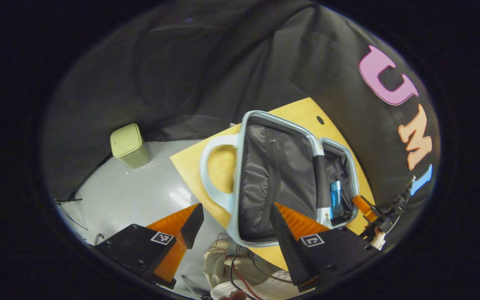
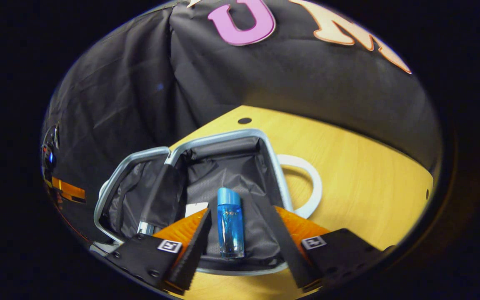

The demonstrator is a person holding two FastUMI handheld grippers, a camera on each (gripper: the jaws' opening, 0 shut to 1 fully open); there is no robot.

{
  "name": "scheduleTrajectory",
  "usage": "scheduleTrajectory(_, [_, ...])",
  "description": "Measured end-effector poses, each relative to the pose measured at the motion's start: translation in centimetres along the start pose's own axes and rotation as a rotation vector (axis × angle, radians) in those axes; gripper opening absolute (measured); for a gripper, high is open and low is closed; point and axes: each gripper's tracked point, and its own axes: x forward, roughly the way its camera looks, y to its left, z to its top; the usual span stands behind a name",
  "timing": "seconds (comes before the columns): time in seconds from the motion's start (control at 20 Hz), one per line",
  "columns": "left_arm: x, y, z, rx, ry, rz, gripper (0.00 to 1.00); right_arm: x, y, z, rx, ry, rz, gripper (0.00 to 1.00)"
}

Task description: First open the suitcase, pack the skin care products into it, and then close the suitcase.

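The pale blue suitcase (image 1: 244, 125) lies open on the wooden table (image 1: 194, 166), its grey-lined halves side by side. A blue skin care bottle (image 1: 335, 200) lies in the smaller far half. My left gripper (image 1: 238, 229) is open, hovering over the near edge of the larger half with nothing between its fingers. In the right gripper view the blue bottle (image 2: 229, 227) lies flat on the lining of the suitcase (image 2: 223, 139). My right gripper (image 2: 236, 248) is open around it, fingers apart from its sides. A white item (image 2: 196, 207) peeks out behind the left finger (image 2: 192, 246).
A pale green lidded bin (image 1: 129, 146) stands on the grey floor beyond the table's left edge. The suitcase's white handle (image 2: 308, 183) rests on bare wood at the right. The other gripper (image 1: 373, 214) and a hand show past the suitcase. Wires and clothing (image 1: 240, 275) sit below.
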Motion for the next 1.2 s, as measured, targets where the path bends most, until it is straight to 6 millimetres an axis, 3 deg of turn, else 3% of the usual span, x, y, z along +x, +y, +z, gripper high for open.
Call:
scheduleTrajectory(0.05, [0.4,0.7,0.3,-0.004,0.005,0.010,0.94,-0.8,-0.7,0.8,0.017,-0.024,-0.012,0.99])
scheduleTrajectory(0.25, [2.0,3.4,2.0,-0.021,0.015,0.029,0.94,-4.6,-4.6,4.0,0.073,-0.135,-0.102,0.98])
scheduleTrajectory(0.3, [2.6,3.8,2.5,-0.024,0.020,0.029,0.89,-5.7,-5.7,4.6,0.084,-0.157,-0.131,0.98])
scheduleTrajectory(0.35, [3.0,4.1,2.8,-0.025,0.022,0.025,0.94,-6.8,-6.8,5.0,0.095,-0.176,-0.159,0.98])
scheduleTrajectory(0.55, [5.4,5.2,3.8,-0.010,0.043,0.022,0.93,-11.3,-11.0,5.4,0.139,-0.231,-0.275,0.93])
scheduleTrajectory(0.6, [6.3,5.4,3.8,-0.012,0.052,0.022,0.87,-12.4,-11.8,5.2,0.147,-0.242,-0.297,0.93])
scheduleTrajectory(0.65, [6.7,5.6,3.7,-0.020,0.062,0.019,0.96,-13.4,-12.7,5.0,0.149,-0.250,-0.323,0.97])
scheduleTrajectory(0.75, [8.1,5.7,3.5,-0.045,0.080,0.005,0.87,-15.4,-14.4,4.5,0.146,-0.261,-0.373,0.92])
scheduleTrajectory(0.9, [9.6,5.7,3.0,-0.119,0.103,-0.028,0.77,-17.6,-16.0,3.6,0.161,-0.264,-0.414,0.97])
scheduleTrajectory(1.2, [11.0,4.8,3.1,-0.185,0.101,-0.095,0.27,-19.4,-17.9,1.9,0.176,-0.245,-0.457,0.98])
